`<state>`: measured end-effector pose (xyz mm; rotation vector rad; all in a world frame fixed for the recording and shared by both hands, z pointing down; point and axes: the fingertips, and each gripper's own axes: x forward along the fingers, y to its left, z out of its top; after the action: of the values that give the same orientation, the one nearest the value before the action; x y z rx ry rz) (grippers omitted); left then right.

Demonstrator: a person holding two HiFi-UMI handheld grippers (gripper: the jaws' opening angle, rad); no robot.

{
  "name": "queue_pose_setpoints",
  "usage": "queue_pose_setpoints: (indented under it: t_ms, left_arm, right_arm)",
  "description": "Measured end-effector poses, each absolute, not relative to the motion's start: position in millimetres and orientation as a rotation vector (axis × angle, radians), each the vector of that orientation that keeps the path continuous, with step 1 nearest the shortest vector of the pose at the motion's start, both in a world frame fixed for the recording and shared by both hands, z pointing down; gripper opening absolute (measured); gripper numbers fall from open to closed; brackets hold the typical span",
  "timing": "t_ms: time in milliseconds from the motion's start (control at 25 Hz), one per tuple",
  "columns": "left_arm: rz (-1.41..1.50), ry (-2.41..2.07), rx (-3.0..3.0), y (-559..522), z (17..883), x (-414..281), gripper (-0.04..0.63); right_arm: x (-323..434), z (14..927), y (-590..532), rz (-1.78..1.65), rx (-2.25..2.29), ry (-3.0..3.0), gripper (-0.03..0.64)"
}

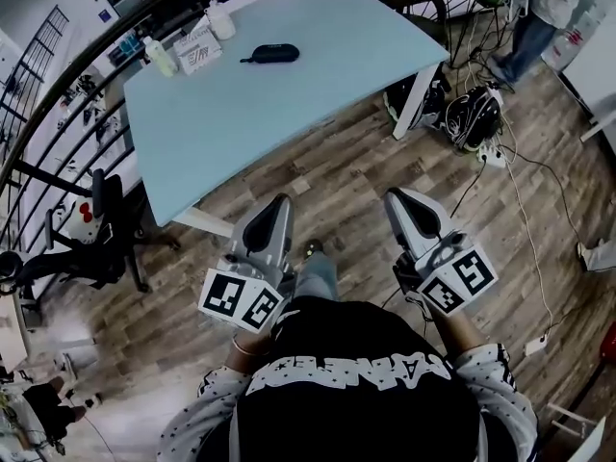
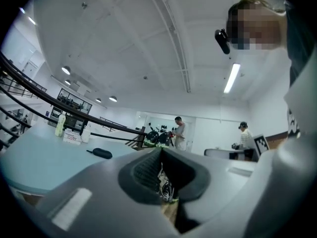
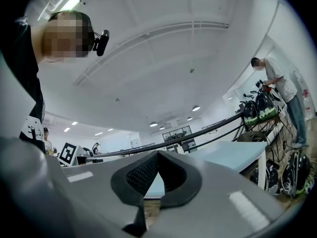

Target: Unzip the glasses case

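Observation:
The glasses case (image 1: 269, 54) is a dark oval pouch lying closed on the far part of the light blue table (image 1: 289, 104). The left gripper view shows the case (image 2: 101, 153) small and far off on the table (image 2: 34, 157). My left gripper (image 1: 279, 203) and right gripper (image 1: 397, 198) are held close to my body over the wooden floor, well short of the table. Both point forward and slightly up. The left gripper (image 2: 161, 150) has its jaws together with nothing between them. The right gripper (image 3: 158, 154) is likewise shut and empty, with the table (image 3: 233, 155) beyond it.
A bottle (image 1: 161, 58), a white box (image 1: 197, 51) and a white container (image 1: 220, 19) stand at the table's far left. A black office chair (image 1: 96, 229) is left of the table. Bags and cables (image 1: 472, 114) lie on the floor at the right, near a person (image 1: 539, 17).

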<state>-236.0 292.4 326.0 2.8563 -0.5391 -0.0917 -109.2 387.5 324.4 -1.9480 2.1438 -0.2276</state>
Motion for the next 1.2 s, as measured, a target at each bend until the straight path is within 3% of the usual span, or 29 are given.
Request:
queue_pose_setpoints:
  t_ms: [1200]
  left_arm:
    - [-0.095,-0.362,2.735,74,341,-139,0.000]
  right_arm:
    - [-26,315,202,-0.272,-2.169,2.046,-0.002]
